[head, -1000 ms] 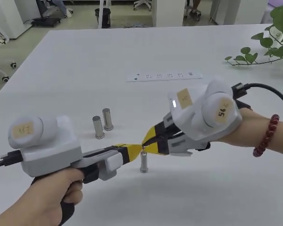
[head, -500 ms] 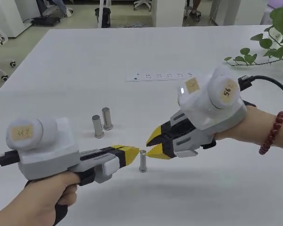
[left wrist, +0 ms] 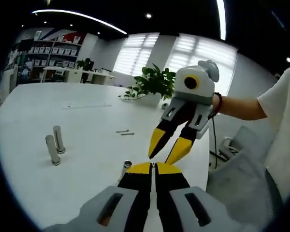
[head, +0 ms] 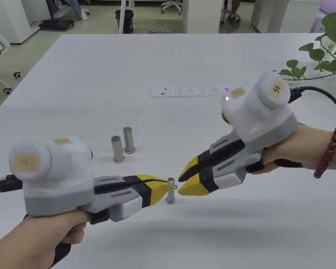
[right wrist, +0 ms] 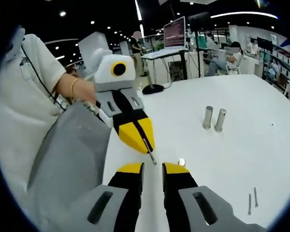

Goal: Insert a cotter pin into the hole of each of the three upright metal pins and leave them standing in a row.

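Left tongs (head: 164, 189), clamped on a cotter pin (right wrist: 149, 152), are best levelled with the near upright pin's (head: 171, 197) hole and fed straight, right tongs (head: 185, 185) parted alongside.

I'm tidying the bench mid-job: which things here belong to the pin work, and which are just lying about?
Job: near pin, middle pin, far pin, cotter pin in the left gripper, spare cotter pins, right gripper.
Lying about: power strip, plant.

The white table (head: 157, 67) is evenly lit by ceiling strip lights (left wrist: 77, 17), only soft shadows are cast, windows (left wrist: 198, 53) are blown out, and fisheye edges are bent.
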A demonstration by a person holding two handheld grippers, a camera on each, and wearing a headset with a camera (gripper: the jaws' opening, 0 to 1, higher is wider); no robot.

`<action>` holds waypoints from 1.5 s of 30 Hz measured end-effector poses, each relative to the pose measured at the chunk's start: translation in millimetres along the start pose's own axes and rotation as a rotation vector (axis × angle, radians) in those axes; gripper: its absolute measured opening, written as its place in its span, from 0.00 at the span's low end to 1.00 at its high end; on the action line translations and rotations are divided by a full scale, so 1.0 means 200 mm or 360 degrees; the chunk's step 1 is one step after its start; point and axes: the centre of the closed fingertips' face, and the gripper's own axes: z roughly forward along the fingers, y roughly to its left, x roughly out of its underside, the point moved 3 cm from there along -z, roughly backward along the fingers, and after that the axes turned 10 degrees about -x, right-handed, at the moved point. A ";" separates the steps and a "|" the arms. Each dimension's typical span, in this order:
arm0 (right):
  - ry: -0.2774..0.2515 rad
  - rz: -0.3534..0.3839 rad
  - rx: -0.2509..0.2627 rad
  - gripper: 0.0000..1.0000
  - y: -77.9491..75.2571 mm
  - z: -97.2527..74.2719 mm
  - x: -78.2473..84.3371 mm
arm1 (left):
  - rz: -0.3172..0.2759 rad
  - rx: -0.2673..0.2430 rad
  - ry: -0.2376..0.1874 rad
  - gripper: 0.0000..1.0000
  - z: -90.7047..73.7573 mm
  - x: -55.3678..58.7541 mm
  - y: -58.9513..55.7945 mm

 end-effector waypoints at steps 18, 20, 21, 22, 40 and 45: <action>0.0061 -0.0021 -0.0187 0.11 0.07 0.04 0.04 | 0.0212 0.0194 0.0042 0.00 -0.02 0.03 -0.09; 0.0064 -0.0019 -0.0199 0.10 0.07 0.04 0.04 | 0.0221 0.0200 0.0049 0.00 -0.02 0.03 -0.10; 0.0065 -0.0021 -0.0205 0.10 0.07 0.04 0.04 | 0.0223 0.0206 0.0047 0.00 -0.02 0.03 -0.10; 0.0068 -0.0023 -0.0211 0.09 0.07 0.04 0.04 | 0.0225 0.0206 0.0049 0.00 -0.02 0.04 -0.10; 0.0174 -0.0254 -0.0202 0.04 0.10 0.06 0.04 | 0.0247 0.0216 0.0051 0.00 -0.03 0.05 -0.11; 0.0226 -0.0322 -0.0172 0.03 0.10 0.06 0.04 | 0.0257 0.0190 0.0039 0.00 -0.02 0.05 -0.10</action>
